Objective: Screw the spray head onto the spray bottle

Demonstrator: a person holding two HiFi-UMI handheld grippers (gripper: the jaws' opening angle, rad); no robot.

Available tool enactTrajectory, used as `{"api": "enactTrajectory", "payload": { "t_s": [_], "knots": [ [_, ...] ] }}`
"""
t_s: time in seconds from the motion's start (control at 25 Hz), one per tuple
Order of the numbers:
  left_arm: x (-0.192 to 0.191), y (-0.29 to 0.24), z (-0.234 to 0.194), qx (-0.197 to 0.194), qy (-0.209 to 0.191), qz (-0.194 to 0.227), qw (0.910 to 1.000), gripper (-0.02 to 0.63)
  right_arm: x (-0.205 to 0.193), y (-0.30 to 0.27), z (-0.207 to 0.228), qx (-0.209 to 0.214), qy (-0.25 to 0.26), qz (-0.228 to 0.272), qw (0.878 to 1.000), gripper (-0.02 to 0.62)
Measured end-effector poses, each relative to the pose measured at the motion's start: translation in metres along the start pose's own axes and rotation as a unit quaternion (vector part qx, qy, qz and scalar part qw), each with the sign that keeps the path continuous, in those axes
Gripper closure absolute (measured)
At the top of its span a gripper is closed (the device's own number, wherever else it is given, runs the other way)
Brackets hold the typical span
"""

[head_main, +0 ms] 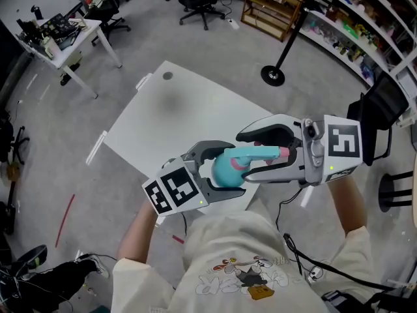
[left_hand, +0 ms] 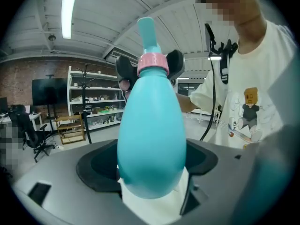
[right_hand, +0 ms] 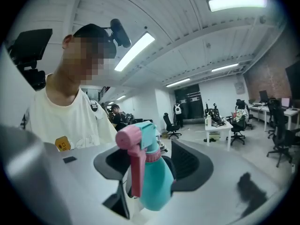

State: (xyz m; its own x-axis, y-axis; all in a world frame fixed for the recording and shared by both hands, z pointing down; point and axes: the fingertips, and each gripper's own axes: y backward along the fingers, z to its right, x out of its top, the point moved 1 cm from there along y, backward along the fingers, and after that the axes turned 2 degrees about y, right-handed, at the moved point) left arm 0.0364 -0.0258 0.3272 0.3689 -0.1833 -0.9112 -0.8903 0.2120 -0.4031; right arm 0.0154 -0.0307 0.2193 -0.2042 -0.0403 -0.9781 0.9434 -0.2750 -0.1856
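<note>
Both grippers are held up in front of the person's chest. My left gripper point(head_main: 234, 168) point(left_hand: 151, 165) is shut on the round teal body of the spray bottle point(head_main: 227, 169) point(left_hand: 151, 139), which lies roughly level and points to the right in the head view. The teal spray head point(head_main: 260, 155) point(left_hand: 149, 36) point(right_hand: 140, 142), with its pink nozzle and trigger, sits on the neck above a pink collar point(left_hand: 152, 63). My right gripper point(head_main: 243, 156) point(right_hand: 152, 165) is open. Its jaws stand wide on either side of the spray head, and the pads point(left_hand: 176, 63) do not press on it.
A white table point(head_main: 176, 109) lies below and beyond the grippers. A black pole on a round base point(head_main: 272, 75) stands behind it. Wooden and white shelving point(head_main: 270, 5) runs along the back right, a cluttered desk point(head_main: 62, 38) is at the upper left, and black office chairs stand at the back.
</note>
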Motion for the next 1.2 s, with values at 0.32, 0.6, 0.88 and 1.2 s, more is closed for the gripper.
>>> {"api": "enactTrajectory", "payload": {
  "t_s": [0.32,0.6,0.88,1.2],
  "knots": [
    [0.005,0.008,0.017,-0.051,-0.019,-0.005,0.9985,0.201,0.009,-0.003,-0.016,0.082,-0.005,0.004,0.997,0.359],
    [0.005,-0.001,0.021,-0.057,-0.022,-0.023,0.9979,0.201,-0.001,-0.006,-0.025,0.084,0.011,-0.03,0.996,0.46],
    [-0.001,-0.002,0.015,-0.033,0.016,-0.052,0.9979,0.201,-0.006,-0.003,-0.016,0.073,0.013,-0.054,0.996,0.462],
    [-0.009,-0.002,-0.017,0.109,0.06,-0.083,0.9888,0.201,-0.017,0.001,0.011,-0.014,0.011,-0.079,0.997,0.462]
  ]
}}
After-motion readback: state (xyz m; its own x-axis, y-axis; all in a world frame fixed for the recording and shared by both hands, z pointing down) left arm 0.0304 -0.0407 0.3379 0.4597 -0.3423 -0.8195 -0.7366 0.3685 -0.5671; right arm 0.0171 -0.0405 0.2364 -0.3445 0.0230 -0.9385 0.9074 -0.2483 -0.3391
